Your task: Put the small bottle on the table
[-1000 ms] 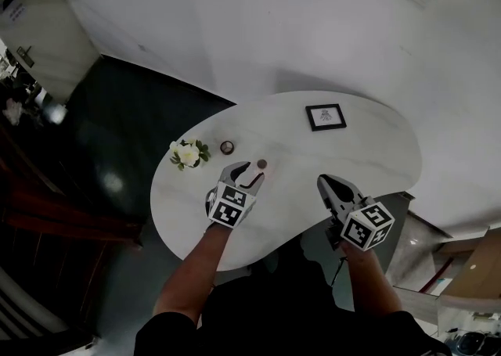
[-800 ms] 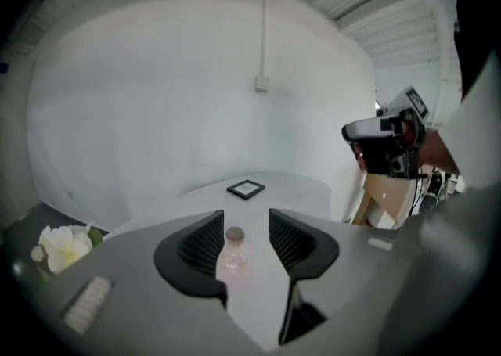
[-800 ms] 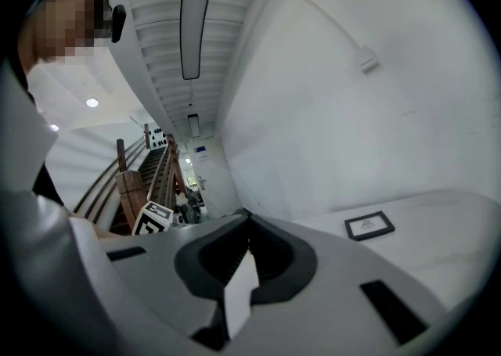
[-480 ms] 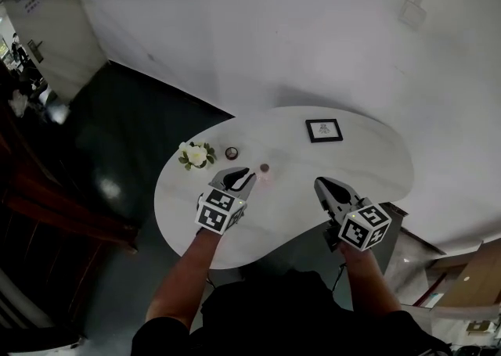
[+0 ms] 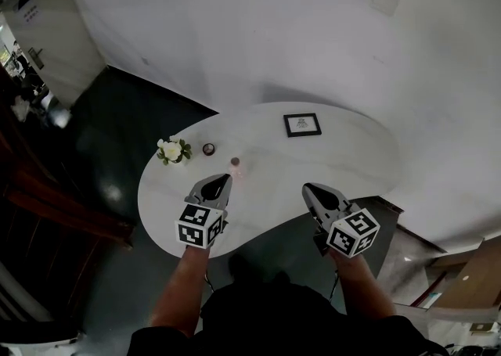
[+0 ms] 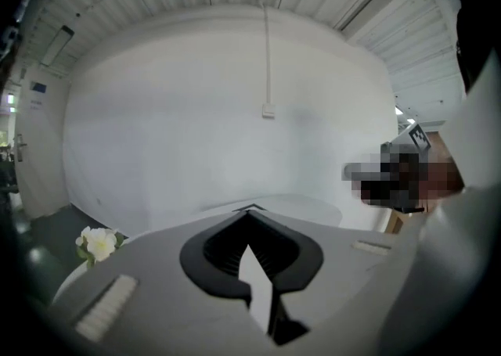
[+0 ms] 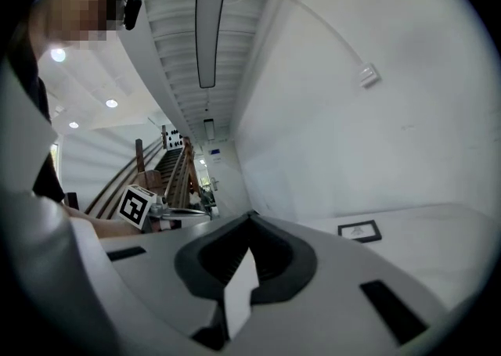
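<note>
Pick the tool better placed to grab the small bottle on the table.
Left. The left tool, jaws just closed empty, points at the small bottle from close by; the right tool sits farther off, also shut.

The person wears a dark top (image 5: 266, 319), and both forearms are bare below it. Each hand carries a grey moulded tool. The left gripper (image 5: 221, 181) and the right gripper (image 5: 311, 190) look alike: smooth pale-grey shells tapering to a point, with black ribbed liners (image 6: 235, 249) inside the jaws that frame a teardrop-shaped hollow. The left one's jaws have just been closing, with nothing between them. At the back of each sits a white marker cube (image 5: 198, 225), its faces printed with black square patterns; its twin (image 5: 352, 231) rides the right tool. Up close, the left shell shows a pale ribbed strip (image 6: 106, 307), and the right shell has dark rectangular slots (image 7: 391, 311).
</note>
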`<state>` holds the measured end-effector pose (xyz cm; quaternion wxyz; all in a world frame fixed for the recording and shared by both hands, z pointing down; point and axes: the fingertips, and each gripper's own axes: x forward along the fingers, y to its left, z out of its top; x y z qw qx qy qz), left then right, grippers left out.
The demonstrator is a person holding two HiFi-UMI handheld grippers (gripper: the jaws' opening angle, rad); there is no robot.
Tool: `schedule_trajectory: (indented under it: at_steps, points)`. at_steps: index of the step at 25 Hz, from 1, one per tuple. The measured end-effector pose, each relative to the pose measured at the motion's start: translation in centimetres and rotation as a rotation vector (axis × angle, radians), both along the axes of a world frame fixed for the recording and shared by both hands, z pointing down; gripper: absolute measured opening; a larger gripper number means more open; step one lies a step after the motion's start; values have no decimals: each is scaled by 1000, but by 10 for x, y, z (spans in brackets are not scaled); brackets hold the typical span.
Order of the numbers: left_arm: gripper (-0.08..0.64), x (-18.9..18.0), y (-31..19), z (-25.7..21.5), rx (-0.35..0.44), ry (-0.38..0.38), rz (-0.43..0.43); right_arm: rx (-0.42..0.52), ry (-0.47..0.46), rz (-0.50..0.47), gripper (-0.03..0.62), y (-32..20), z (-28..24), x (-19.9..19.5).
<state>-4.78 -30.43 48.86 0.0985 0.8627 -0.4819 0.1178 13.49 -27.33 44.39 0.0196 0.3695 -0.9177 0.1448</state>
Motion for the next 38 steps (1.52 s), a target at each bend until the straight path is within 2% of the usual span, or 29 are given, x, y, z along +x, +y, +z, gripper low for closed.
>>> schedule_trajectory:
  at_steps: [5, 8, 11, 16, 21, 26, 28, 33, 38]
  points:
    - [9, 26, 34, -25, 109, 107, -113, -13, 13, -56, 11, 25, 10, 25]
    - [9, 35, 55, -33, 125, 131, -155, -40, -5, -68, 11, 38, 19, 35]
    - [9, 35, 69, -37, 120, 133, -182, -31, -29, -59, 9, 37, 14, 42]
    - [11, 14, 72, -59, 173, 69, -202, 87, 15, -63, 9, 30, -25, 35]
    - [11, -10, 57, -82, 180, 32, -191, 171, 62, -74, 11, 25, -49, 17]
    - [11, -11, 32, -97, 186, -3, -114, 226, 87, -61, 9, 1, -68, -1]
    - [11, -13, 27, -102, 192, 6, -106, 242, 71, -55, 9, -7, -76, -9]
    - [11, -15, 30, -103, 213, 90, -98, 265, 69, -43, 9, -11, -86, -20]
    - [11, -23, 38, -97, 233, 66, -115, 252, 86, -54, 9, -2, -78, -24]
